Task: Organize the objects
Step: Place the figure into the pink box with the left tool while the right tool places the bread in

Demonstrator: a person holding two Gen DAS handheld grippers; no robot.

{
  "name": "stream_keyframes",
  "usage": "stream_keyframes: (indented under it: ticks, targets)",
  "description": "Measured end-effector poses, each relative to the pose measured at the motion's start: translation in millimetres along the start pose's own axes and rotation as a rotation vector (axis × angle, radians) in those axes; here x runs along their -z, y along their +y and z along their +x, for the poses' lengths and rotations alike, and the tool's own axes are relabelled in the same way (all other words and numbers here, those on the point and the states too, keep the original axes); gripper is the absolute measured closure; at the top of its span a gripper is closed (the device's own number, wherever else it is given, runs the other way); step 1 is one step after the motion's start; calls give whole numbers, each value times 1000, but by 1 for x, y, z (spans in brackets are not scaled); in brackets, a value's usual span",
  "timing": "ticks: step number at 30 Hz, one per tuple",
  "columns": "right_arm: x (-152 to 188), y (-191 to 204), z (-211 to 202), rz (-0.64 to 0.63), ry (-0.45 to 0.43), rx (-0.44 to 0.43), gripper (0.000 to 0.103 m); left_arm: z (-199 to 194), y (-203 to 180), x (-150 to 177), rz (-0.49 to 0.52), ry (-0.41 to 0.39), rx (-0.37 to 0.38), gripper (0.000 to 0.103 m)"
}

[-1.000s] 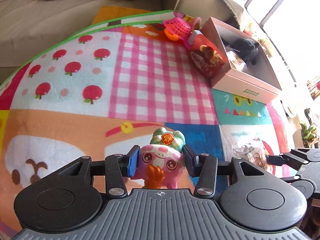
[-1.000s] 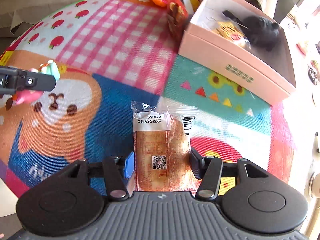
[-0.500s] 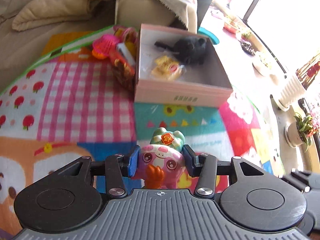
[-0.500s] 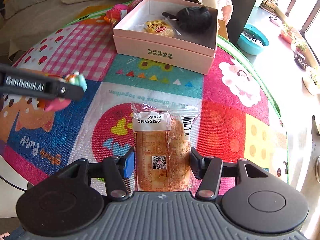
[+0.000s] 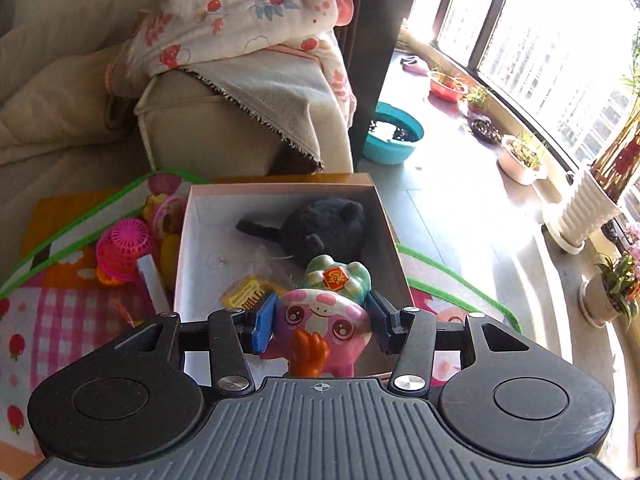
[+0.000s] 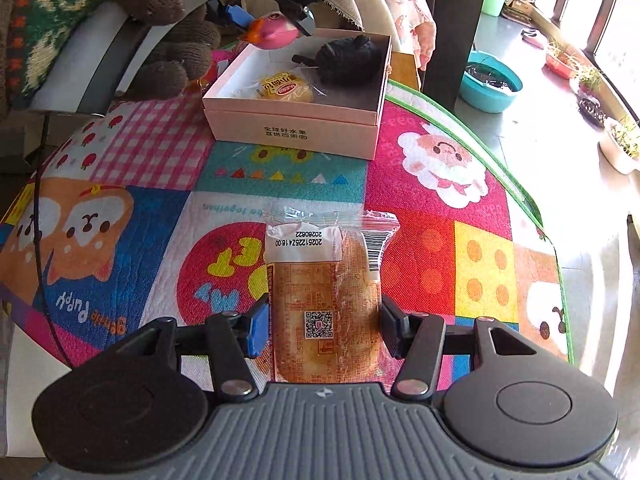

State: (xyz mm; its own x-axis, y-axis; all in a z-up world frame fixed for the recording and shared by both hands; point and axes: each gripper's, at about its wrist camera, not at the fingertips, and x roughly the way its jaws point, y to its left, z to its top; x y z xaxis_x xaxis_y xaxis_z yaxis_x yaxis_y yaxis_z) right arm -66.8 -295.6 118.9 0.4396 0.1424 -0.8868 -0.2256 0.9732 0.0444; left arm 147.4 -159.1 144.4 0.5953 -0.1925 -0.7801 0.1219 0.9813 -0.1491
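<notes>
Bright living room here, sun pouring in from big windows with potted plants (image 5: 520,158) along the sill, a beige sofa (image 5: 208,128) draped with a floral blanket (image 5: 240,16), and a colourful cartoon play mat (image 6: 440,168) as the surface. On the mat sits an open pink cardboard box (image 6: 296,128), and inside it there's a black plush toy (image 5: 324,228) at the far end plus a yellow wrapped snack (image 6: 284,88) nearer the front. A pink plastic basket toy (image 5: 124,250) sits just beside the box on its left.

The left gripper (image 5: 320,318) is clamped on a pink and green cartoon figurine (image 5: 324,316), holding it up over the box's near half. From the right wrist view you can see that figurine (image 6: 274,34) hanging above the box's far left corner.

The right gripper (image 6: 322,330) is squeezing a clear-wrapped bread packet (image 6: 324,304), held above the mat, well short of the box.
</notes>
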Motion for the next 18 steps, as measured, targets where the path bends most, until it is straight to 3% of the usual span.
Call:
stream_keyframes:
  ticks: [4, 6, 8, 11, 18]
  targets:
    - [3, -4, 0, 16, 3, -3, 49, -2, 2, 14, 29, -96, 2, 50]
    - [5, -3, 3, 18, 12, -4, 49, 8, -6, 19, 136, -39, 15, 49]
    - [6, -2, 6, 11, 21, -7, 49, 17, -10, 26, 190, -8, -26, 50]
    - [5, 4, 9, -14, 25, -9, 49, 31, 7, 35, 63, 34, 11, 49]
    - [-4, 15, 13, -82, 2, -6, 49, 0, 52, 53, -153, -144, 48, 50]
